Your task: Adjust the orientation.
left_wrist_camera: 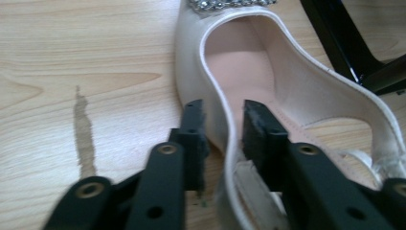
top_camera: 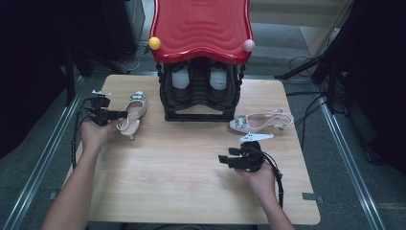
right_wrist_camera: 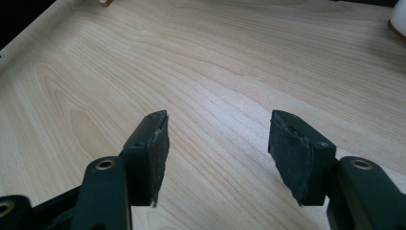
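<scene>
A white slingback shoe (top_camera: 135,109) with a jewelled buckle lies on the wooden table's left side, beside the rack. My left gripper (top_camera: 125,114) reaches into it from the left. In the left gripper view the jaws stand one on each side of the shoe's (left_wrist_camera: 239,62) near side wall, left gripper (left_wrist_camera: 224,124) still open, with a narrow gap showing at the outer pad. The matching shoe (top_camera: 258,121) lies to the right of the rack. My right gripper (top_camera: 225,158) rests low over bare wood at the front right, open and holding nothing (right_wrist_camera: 218,143).
A black shoe rack (top_camera: 198,93) with a wavy red top (top_camera: 201,24) stands at the table's far middle, with a pair of dark shoes (top_camera: 181,79) inside. One of the rack's legs (left_wrist_camera: 335,38) passes close by the left shoe. Bare table (top_camera: 182,163) lies between my hands.
</scene>
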{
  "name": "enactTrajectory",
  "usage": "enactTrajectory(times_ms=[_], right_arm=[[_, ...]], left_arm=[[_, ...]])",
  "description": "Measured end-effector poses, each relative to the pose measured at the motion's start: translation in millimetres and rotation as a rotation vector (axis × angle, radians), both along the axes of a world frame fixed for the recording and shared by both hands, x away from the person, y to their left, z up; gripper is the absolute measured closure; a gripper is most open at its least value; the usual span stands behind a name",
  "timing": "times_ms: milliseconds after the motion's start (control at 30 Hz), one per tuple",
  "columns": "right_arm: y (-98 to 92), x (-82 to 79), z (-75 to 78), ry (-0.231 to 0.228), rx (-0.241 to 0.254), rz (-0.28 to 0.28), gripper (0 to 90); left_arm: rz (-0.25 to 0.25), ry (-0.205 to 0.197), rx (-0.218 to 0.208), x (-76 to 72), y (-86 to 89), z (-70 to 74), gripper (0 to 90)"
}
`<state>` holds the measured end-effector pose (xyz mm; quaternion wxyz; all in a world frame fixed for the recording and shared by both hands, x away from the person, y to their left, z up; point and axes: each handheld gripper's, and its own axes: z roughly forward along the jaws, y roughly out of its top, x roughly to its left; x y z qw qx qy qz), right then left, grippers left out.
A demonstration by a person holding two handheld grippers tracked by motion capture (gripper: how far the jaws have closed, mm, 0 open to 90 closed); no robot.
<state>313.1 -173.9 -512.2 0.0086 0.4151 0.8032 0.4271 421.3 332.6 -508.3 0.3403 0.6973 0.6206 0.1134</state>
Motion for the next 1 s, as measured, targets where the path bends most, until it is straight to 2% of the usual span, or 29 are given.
enactTrajectory(times_ms=[67, 233, 300, 367, 433, 500, 633, 733, 1000], right_arm=[[-0.6, -0.9, 0.3, 0.002, -0.002, -0.005, 39.8], [-4.0, -3.1, -0.6, 0.0, 0.003, -0.02, 39.4], [-5.5, -4.2, -1.0, -0.001, 0.001, -0.027, 39.5], [-7.2, -5.0, -1.4, -0.004, 0.0, -0.032, 39.6], [-8.5, -5.4, -2.0, -0.004, -0.003, -0.038, 39.7], [-9.4, -5.5, -1.8, -0.007, -0.002, -0.041, 39.8], [-10.6, -7.5, -0.6, -0.017, -0.003, -0.041, 39.9], [-11.6, -8.2, -0.6, -0.015, -0.003, -0.048, 40.0], [-11.3, -7.5, 0.6, -0.018, 0.0, -0.046, 40.1]], left_arm=[[0.01, 0.004, 0.007, 0.2, -0.9, 0.2, 77.5], [0.035, 0.01, -0.012, -0.1, 2.8, -0.9, 84.1], [0.044, -0.001, -0.013, -1.8, 2.3, -1.7, 85.3], [0.058, -0.013, -0.044, -3.4, 4.6, -4.1, 86.1], [0.05, 0.007, -0.079, -2.0, 9.4, -4.1, 86.7], [0.049, 0.012, -0.074, -1.7, 10.2, -3.1, 87.1], [0.047, 0.019, -0.097, -1.6, 13.1, -3.3, 87.2], [0.056, 0.01, -0.116, -2.8, 13.8, -0.9, 87.4], [0.024, 0.001, -0.127, -12.8, 12.4, 9.7, 87.4]])
